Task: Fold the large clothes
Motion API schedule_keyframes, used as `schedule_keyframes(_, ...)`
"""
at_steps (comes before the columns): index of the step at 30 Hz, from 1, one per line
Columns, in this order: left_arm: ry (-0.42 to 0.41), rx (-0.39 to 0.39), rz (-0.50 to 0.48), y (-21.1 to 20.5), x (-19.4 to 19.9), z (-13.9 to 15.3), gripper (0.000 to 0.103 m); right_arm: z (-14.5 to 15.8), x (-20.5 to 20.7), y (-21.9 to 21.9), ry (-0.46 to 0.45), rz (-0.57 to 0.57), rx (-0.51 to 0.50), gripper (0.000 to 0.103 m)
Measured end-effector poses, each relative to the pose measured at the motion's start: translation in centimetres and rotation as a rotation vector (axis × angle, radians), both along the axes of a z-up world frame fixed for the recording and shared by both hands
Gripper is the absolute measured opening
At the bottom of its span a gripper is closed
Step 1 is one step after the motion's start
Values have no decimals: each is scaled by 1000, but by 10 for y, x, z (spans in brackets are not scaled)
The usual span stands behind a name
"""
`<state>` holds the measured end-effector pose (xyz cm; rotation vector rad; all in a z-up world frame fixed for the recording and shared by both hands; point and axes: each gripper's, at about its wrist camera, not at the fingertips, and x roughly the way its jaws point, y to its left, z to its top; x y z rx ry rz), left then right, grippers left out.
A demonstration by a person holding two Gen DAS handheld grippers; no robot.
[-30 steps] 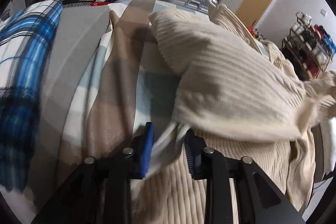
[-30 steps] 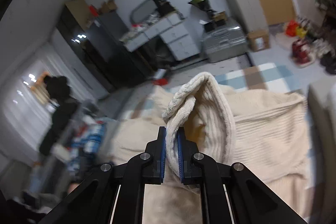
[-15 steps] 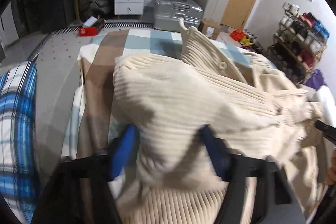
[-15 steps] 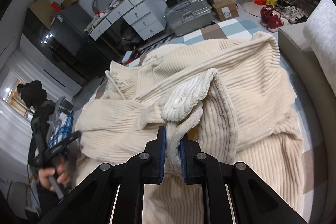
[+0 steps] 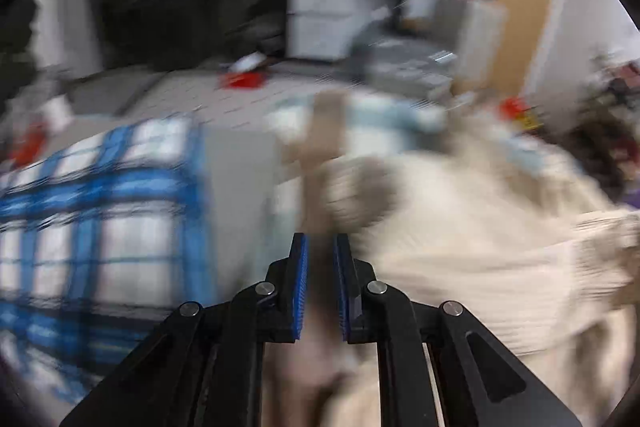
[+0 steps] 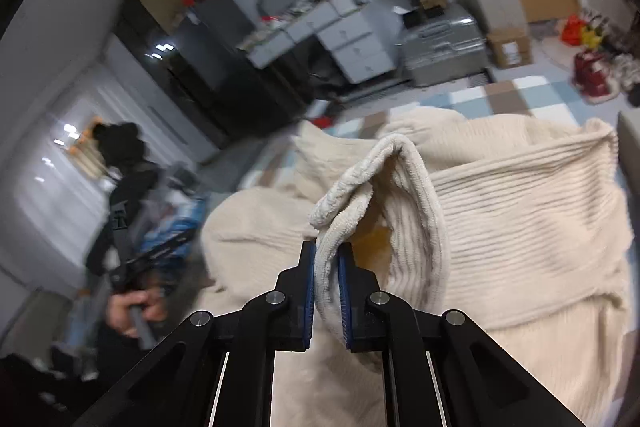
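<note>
Corduroy jacket (image 6: 520, 211), cream and heavily ribbed, lies heaped across the checked blanket (image 6: 508, 95) on the bed, and I have only one end of it. My right gripper (image 6: 326, 285) is clamped on a bunched edge of the cloth, which stands up in a peak above the blue pads (image 6: 309, 287). My left gripper (image 5: 320, 283) is closing, its jaws nearly together, and as far as the smear lets me judge there is no cloth between them; the jacket sits just to its right, with a blue plaid cloth (image 5: 100, 211) on its other side. The left view is badly blurred, so I cannot say how close the nearest fold is.

My worry is the lopsided hold. With one corner pinched and the rest slack, any lift from the right will probably drag the heavy body into a twist rather than a clean fold. The thick edge could also creep out of the pads under its own weight. If the left jaws shut on air, I lose the second anchor, and a hasty regrab in this blur could catch the blanket instead.
</note>
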<state>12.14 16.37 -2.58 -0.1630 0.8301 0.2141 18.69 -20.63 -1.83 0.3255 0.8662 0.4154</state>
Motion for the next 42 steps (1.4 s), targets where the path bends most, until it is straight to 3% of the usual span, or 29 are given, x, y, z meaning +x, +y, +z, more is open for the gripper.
schedule_keyframes(2, 15, -29, 1, 5, -4, -4, 8, -19, 13, -4, 84, -60, -76, 13)
schedule_keyframes(4, -31, -124, -69, 4, -15, 4, 11, -37, 18, -11, 155, -80, -65, 14)
schedule_keyframes(6, -63, -205, -149, -1, -20, 16, 36, -41, 15, -16, 164, -70, -27, 24)
schedule_keyframes(7, -84, -240, -180, -3, -21, 21, 63, -41, 12, -17, 158, -70, -27, 32)
schedule_keyframes(8, -108, -269, -204, -6, -21, 25, 76, -40, 10, -17, 154, -67, -29, 37)
schedule_keyframes(10, -128, -274, -244, -16, -12, 30, 76, -39, 9, -17, 152, -55, -25, 39)
schedule_keyframes(14, 21, -60, -197, -44, 42, 3, 73, -38, 9, -9, 149, -41, -24, 43)
schedule_keyframes(15, 46, -42, -168, -43, 47, -5, 62, -37, 8, -7, 149, -36, -22, 43)
schedule_keyframes(16, 52, -56, -157, -42, 48, -10, 27, -37, 7, -7, 147, -33, -20, 43)
schedule_keyframes(17, 65, -100, -159, -39, 51, -16, 17, -37, 7, -6, 145, -33, -15, 44)
schedule_keyframes(20, -16, -167, -161, -30, 38, -3, 7, -37, 9, -8, 131, -31, 9, 43)
schedule_keyframes(21, -50, -179, -162, -29, 31, 6, 7, -37, 10, -7, 126, -31, 13, 43)
schedule_keyframes(22, -83, -195, -166, -29, 25, 14, 6, -35, 11, -6, 121, -26, 10, 36)
schedule_keyframes(23, -118, -215, -171, -24, 20, 26, 6, -31, 10, 0, 103, -10, -11, 11)
schedule_keyframes(26, -164, -235, -163, -16, 19, 41, 6, -5, -6, 16, -30, 86, 36, 8)
schedule_keyframes(27, -158, -228, -158, -12, 24, 39, 6, 10, -18, 21, -125, 133, 75, 8)
schedule_keyframes(28, -135, -207, -139, -10, 31, 31, 6, 17, -23, 24, -161, 136, 64, 8)
schedule_keyframes(29, -101, -182, -117, -9, 38, 20, 6, 20, -24, 26, -171, 123, 34, 8)
schedule_keyframes(31, -21, -139, -85, -9, 49, -10, 7, 5, -11, 21, -96, 64, -38, 10)
schedule_keyframes(33, 48, -143, -56, -10, 50, -33, 11, -33, 13, 1, 94, -70, -114, 20)
schedule_keyframes(34, 67, -132, -44, -11, 48, -40, 15, -51, 19, -11, 195, -128, -128, 20)
schedule_keyframes(35, 63, -121, -44, -11, 44, -39, 17, -61, 20, -21, 244, -142, -82, 22)
schedule_keyframes(37, 46, -99, -39, -11, 36, -30, 24, -59, 8, -35, 206, -136, 7, 28)
schedule_keyframes(38, 46, -89, -33, -12, 31, -24, 32, -54, 3, -37, 182, -136, 4, 40)
schedule_keyframes(42, 2, -124, -52, -17, 15, -4, 51, -37, 3, -31, 120, -83, 94, 43)
